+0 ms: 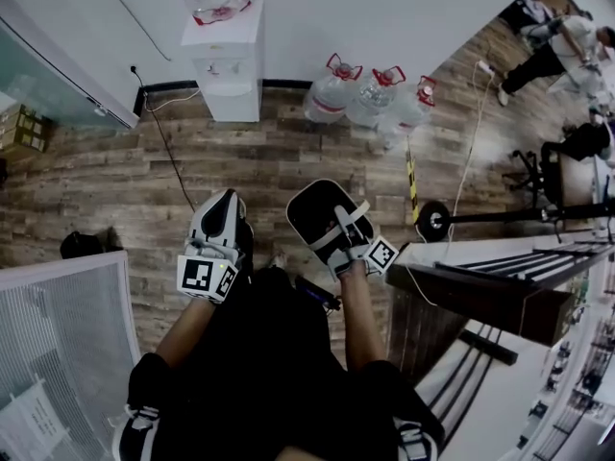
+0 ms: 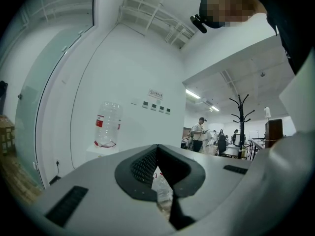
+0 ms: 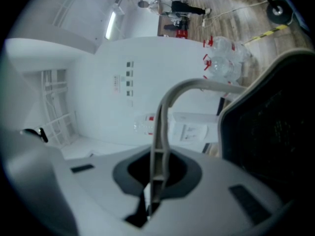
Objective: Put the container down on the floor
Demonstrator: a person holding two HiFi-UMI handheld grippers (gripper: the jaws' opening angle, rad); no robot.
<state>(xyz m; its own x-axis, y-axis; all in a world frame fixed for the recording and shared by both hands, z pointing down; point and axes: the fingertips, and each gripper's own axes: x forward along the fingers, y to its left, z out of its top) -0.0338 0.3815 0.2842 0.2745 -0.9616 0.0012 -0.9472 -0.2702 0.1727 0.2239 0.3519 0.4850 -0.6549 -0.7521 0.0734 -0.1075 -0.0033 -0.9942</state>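
R gripper point(image 3: 155, 180) clamps container point(image 1: 320, 213) handle point(image 3: 163, 107); bottle point(image 2: 108, 127) red label point(image 2: 100, 122) txt unreadable

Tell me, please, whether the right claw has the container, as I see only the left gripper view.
Observer: Yes, the right claw is shut on the grey handle of the black container.
Operator: Is it down yet?
Observer: No. In the head view it is held up over the wooden floor.
Operator: Does my left claw touch it?
Observer: No. The left claw is to its left, with floor showing between them.
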